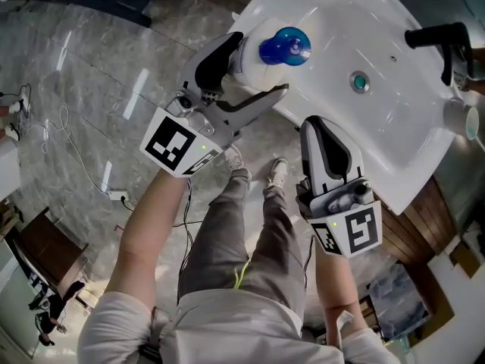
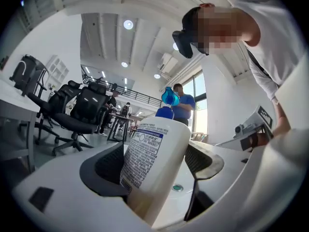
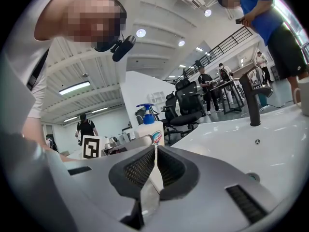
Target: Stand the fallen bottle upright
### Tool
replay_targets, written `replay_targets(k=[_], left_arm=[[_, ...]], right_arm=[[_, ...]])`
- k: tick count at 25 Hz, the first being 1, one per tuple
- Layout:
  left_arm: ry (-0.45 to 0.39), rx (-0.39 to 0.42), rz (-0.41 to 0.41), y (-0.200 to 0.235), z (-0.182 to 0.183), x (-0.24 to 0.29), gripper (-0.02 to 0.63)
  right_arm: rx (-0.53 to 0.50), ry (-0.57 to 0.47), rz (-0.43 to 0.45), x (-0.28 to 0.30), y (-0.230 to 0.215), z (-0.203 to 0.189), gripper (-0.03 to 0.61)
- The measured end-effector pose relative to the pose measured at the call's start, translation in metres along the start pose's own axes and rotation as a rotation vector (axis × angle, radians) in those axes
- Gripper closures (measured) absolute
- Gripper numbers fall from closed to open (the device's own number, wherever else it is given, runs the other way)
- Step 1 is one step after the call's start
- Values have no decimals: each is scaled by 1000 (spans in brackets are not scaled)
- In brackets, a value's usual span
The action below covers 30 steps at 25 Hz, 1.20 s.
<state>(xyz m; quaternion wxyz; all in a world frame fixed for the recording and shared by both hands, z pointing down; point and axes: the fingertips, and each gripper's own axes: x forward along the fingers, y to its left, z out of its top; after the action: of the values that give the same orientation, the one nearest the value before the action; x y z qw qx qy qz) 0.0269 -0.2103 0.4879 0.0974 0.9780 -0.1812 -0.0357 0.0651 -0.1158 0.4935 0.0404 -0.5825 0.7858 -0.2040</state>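
A white bottle (image 1: 254, 68) with a blue pump top (image 1: 285, 46) stands roughly upright at the left rim of the white sink (image 1: 379, 150). My left gripper (image 1: 246, 78) is shut on the bottle's body, one jaw on each side. In the left gripper view the bottle (image 2: 154, 158) fills the gap between the jaws, label facing me. My right gripper (image 1: 316, 127) hovers at the sink's near rim, shut with nothing in it. In the right gripper view the bottle (image 3: 149, 129) is upright beyond the closed jaws of the right gripper (image 3: 154, 170).
A black faucet (image 1: 443, 40) rises at the sink's far right, with the drain (image 1: 359, 82) in mid-basin. A pale cup (image 1: 466, 121) sits at the right edge. My legs and shoes (image 1: 258, 174) are on the grey floor below. Office chairs (image 2: 79, 115) and people are behind.
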Motion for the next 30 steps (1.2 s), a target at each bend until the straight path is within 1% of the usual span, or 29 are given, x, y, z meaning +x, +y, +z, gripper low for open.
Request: replay_targets(k=[8, 13, 18, 23, 30], left_arm=[[-43, -104, -25, 13, 1, -5, 187], [-53, -118, -41, 18, -1, -6, 187], [-42, -91, -54, 17, -4, -5, 187], [-13, -43, -50, 15, -8, -7, 186], [-20, -19, -15, 21, -2, -12, 186]], right_arm=[[5, 4, 3, 10, 1, 0, 537], [4, 4, -1, 13, 0, -1, 537], [2, 7, -5, 13, -2, -2, 536], [0, 5, -4, 14, 1, -2, 537], [-8, 7, 2, 14, 7, -2, 537]])
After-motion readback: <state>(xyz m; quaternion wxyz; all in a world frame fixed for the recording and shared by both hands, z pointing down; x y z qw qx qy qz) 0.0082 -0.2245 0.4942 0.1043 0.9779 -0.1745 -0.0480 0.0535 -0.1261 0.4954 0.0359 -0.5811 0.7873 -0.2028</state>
